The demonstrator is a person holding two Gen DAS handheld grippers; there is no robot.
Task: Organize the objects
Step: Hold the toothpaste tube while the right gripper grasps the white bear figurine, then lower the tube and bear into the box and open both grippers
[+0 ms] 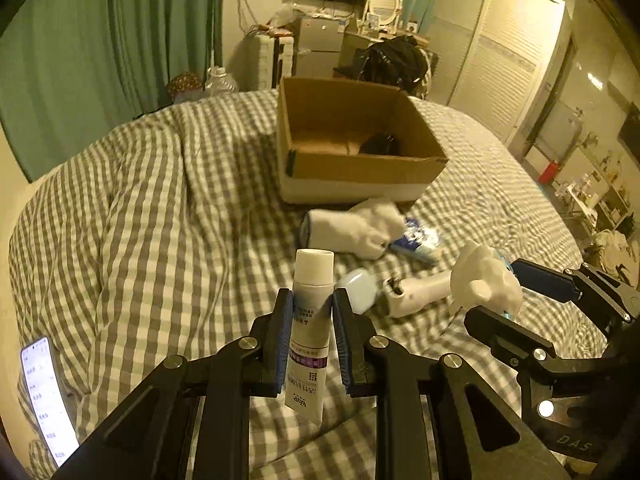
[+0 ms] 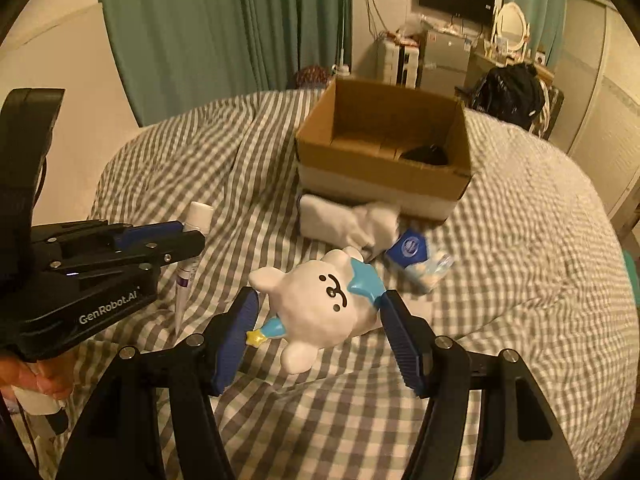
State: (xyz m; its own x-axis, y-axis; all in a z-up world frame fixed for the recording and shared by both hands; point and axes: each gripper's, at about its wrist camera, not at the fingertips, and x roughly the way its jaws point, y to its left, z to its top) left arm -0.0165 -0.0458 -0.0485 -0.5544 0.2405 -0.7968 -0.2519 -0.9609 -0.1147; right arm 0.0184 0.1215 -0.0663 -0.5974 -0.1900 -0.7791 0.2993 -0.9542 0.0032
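The left hand-held gripper (image 1: pixel 310 312) is clamped on a white squeeze tube with a white cap and purple label band (image 1: pixel 308 332), held cap-forward and well clear of the grey-and-white checked bed cover (image 1: pixel 140 220), with its crimped tail hanging down behind the pads. The right hand-held gripper (image 2: pixel 320 328) straddles a white glossy bear-like figurine with a blue collar and a small yellow star (image 2: pixel 320 308); its blue pads sit just beside the toy's two sides, and I cannot tell whether they are pressing it or only flanking it. Ahead of both grippers, across the bed, stands the open brown cardboard box with a white lower band (image 1: pixel 352 160), a dark object already lying in its far right corner. Between grippers and box lie a rolled white cloth (image 1: pixel 352 228), a blue-and-white packet (image 1: pixel 416 240) and a white bottle with a pale blue cap (image 1: pixel 400 292). The step in hand is probably carrying the tube to the box. To do it well, lift it high enough to pass over the cloth and the box's near wall, bring it above the bare left part of the floor, and let go low so it does not bounce. The tube is soft, so the grip may slip if tilted sharply; keep it level. The right side should close squarely on the toy's rounded body, since glossy curves can squirt out.
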